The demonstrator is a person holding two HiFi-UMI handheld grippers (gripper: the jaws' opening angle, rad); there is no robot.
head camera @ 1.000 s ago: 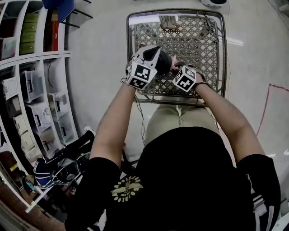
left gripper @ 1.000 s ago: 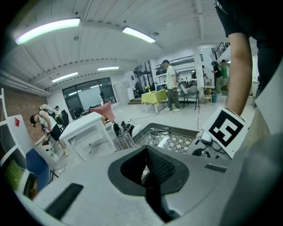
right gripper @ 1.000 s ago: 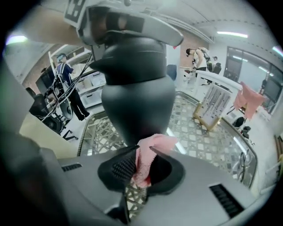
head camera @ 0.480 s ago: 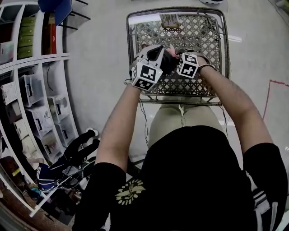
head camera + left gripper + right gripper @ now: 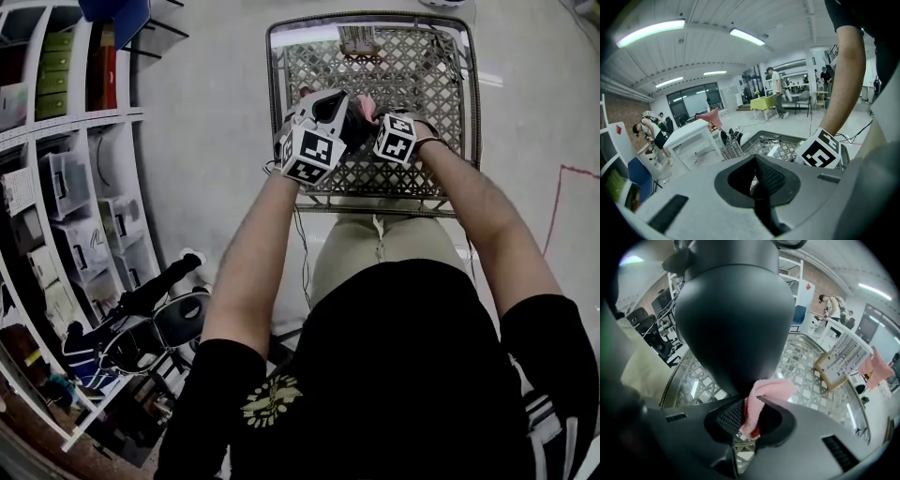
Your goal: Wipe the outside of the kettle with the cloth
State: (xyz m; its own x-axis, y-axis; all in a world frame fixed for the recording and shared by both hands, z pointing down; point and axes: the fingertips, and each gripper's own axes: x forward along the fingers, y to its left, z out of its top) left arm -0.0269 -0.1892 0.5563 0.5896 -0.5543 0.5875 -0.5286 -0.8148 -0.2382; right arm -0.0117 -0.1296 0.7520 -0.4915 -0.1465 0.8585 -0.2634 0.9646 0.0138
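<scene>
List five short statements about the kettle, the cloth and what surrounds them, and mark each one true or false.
1. The right tool grips a pink cloth. True.
2. The kettle is white. False: it is dark, nearly black.
3. The cloth lies spread flat on the table. False: it is pinched in the right tool's jaws, up against the kettle.
4. The table has a lattice-patterned top. True.
5. Shelves stand on the person's right. False: they are on the person's left.
</scene>
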